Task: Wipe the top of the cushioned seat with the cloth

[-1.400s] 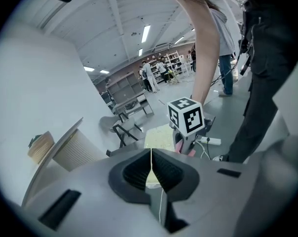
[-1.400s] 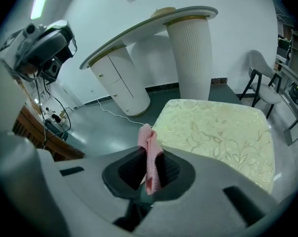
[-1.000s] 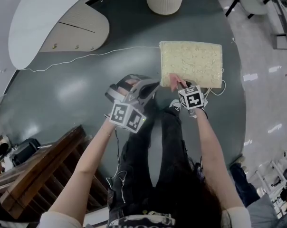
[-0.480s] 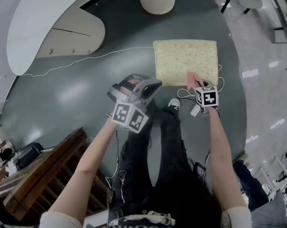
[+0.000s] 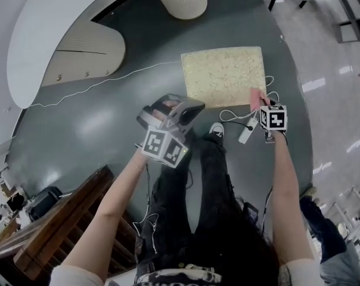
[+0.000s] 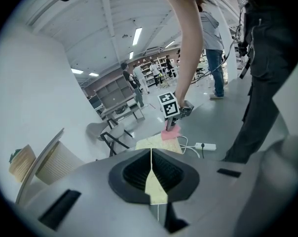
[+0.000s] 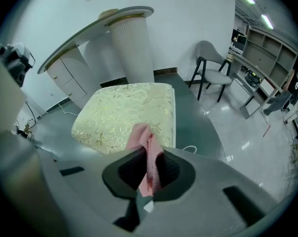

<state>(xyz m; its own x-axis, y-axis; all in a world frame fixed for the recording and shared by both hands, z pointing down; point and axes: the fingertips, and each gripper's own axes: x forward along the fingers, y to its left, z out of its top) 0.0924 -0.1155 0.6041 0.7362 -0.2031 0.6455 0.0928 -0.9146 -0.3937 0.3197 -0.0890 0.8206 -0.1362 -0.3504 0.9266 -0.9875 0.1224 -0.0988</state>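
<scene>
We keep our right tool (image 7: 150, 177) clamped on the pink cloth (image 7: 145, 142), its loose end just ahead at the cushioned seat's (image 7: 122, 115) near corner, ready for wiping. Our left tool (image 6: 151, 177), closed and empty, hangs well aside, clear of the wiping path.

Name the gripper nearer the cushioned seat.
Right. Right gripper, gripping the cloth, is at the cushioned seat, near-right corner; left gripper hangs short of its near-left corner.
</scene>
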